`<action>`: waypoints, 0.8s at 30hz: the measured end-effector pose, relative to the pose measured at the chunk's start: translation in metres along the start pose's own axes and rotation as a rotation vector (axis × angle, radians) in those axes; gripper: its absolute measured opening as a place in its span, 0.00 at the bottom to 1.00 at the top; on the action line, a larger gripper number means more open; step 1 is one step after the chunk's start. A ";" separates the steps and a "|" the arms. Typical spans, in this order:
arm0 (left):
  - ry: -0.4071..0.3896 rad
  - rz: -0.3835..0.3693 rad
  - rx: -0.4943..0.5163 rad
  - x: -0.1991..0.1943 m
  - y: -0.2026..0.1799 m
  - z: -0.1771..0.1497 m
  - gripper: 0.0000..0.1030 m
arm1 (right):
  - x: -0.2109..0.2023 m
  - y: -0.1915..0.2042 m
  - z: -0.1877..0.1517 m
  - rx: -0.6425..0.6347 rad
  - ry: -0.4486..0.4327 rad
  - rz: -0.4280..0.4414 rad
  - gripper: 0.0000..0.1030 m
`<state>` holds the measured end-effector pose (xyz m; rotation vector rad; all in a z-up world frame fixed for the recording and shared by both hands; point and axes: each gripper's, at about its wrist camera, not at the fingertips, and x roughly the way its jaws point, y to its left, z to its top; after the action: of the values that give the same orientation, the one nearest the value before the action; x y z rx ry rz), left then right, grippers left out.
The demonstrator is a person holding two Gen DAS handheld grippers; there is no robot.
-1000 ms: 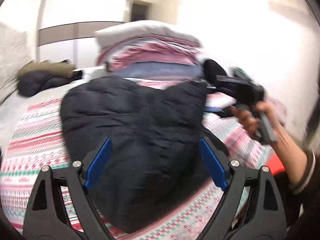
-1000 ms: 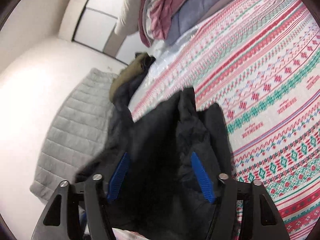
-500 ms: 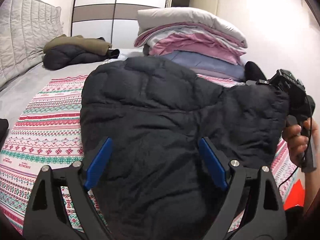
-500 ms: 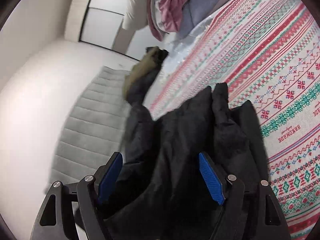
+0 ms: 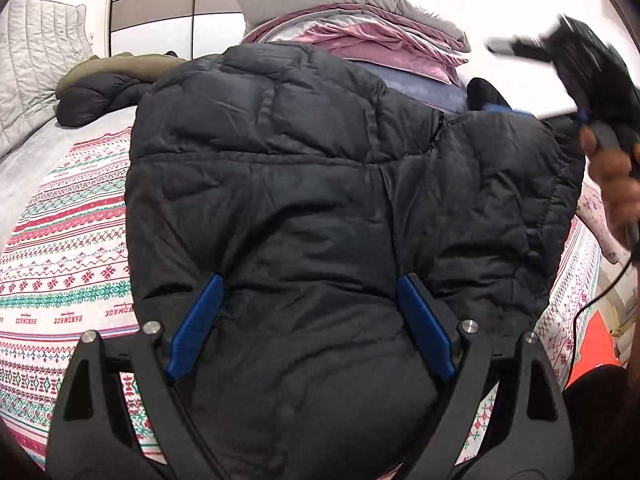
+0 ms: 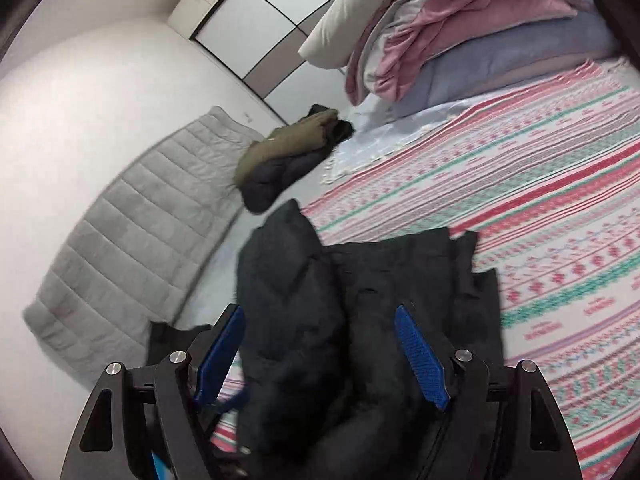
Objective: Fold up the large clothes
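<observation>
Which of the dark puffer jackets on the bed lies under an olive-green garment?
The small bundled dark puffer jacket far back near the grey quilted headboard; the olive-green garment lies on it. The large black puffer jacket spread up front is uncovered.

Black jacket (image 6: 360,300) bunched between the right gripper's (image 6: 320,354) spread fingers (image 6: 420,354).

Even, bright indoor light fills both views, and the white wall (image 6: 80,92) is washed out to a glare – so is the upper right corner of the left view. Strong fisheye bending curves the bedspread (image 5: 64,248) stripes, with dark corners around each round picture. The right gripper (image 5: 520,46) seen from the left camera is smeared by motion blur, and the black jacket (image 5: 328,208) shows only soft shadows in its folds
</observation>
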<state>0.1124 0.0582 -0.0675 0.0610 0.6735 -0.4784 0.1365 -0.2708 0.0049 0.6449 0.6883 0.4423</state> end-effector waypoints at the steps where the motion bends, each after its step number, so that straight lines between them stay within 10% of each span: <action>1: 0.002 -0.002 0.002 -0.001 0.000 0.000 0.86 | 0.011 0.003 0.003 0.007 0.016 0.027 0.76; 10: 0.021 0.016 0.030 0.000 -0.001 -0.004 0.86 | 0.114 0.007 -0.020 -0.017 0.228 -0.111 0.75; 11: 0.021 0.015 0.028 0.000 0.000 -0.004 0.86 | 0.117 0.009 -0.024 -0.033 0.233 -0.121 0.70; 13: 0.020 0.005 0.015 -0.003 0.003 -0.002 0.86 | 0.123 0.019 -0.032 -0.097 0.243 -0.107 0.16; 24: -0.212 -0.125 -0.174 -0.047 0.024 0.016 0.86 | 0.016 0.071 -0.071 -0.316 -0.070 -0.113 0.06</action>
<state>0.1003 0.0957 -0.0283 -0.1947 0.5102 -0.5357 0.0864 -0.1826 0.0039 0.3195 0.5696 0.4108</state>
